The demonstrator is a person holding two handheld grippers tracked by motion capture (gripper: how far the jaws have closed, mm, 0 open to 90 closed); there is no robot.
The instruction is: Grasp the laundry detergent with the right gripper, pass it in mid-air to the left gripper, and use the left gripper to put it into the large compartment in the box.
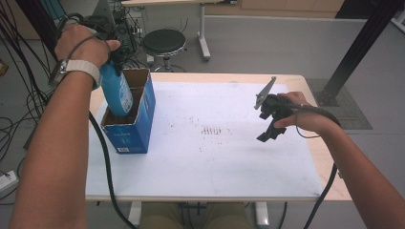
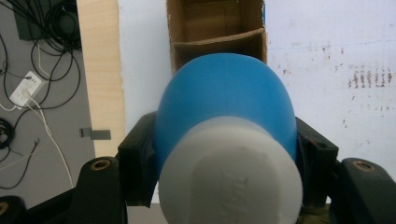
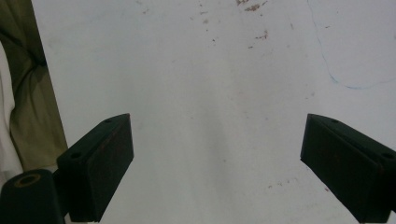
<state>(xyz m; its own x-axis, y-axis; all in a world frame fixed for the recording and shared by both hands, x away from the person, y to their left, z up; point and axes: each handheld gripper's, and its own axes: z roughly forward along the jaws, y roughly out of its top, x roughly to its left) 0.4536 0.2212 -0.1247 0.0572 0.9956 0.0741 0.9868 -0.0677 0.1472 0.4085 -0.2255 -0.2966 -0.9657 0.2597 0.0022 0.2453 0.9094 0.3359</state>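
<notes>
Left claw (image 2: 224, 154) grips the blue bottle (image 2: 224, 98) just below its white cap (image 2: 231, 172), the bottle's base inside the open cardboard box (image 1: 136, 119) beneath the claw. Right claw (image 3: 215, 163) hangs wide open, empty, above the white counter (image 3: 210, 70).

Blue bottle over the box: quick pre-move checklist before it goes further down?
1. Grip: left gripper shut on the bottle, jaws on both sides below the white cap. Ok.
2. Target: bottle's lower end is inside the near compartment of the box. Ok.
3. Alignment: bottle leans slightly in the high view; clearance to the divider cannot tell.
4. Compartment floor: hidden by the bottle. Cannot tell.
5. Box support: nothing holds the box; it could shift. Not ok.
6. Right gripper: open, nothing between its jaws, above the white mat, apart from the box. Ok.
</notes>
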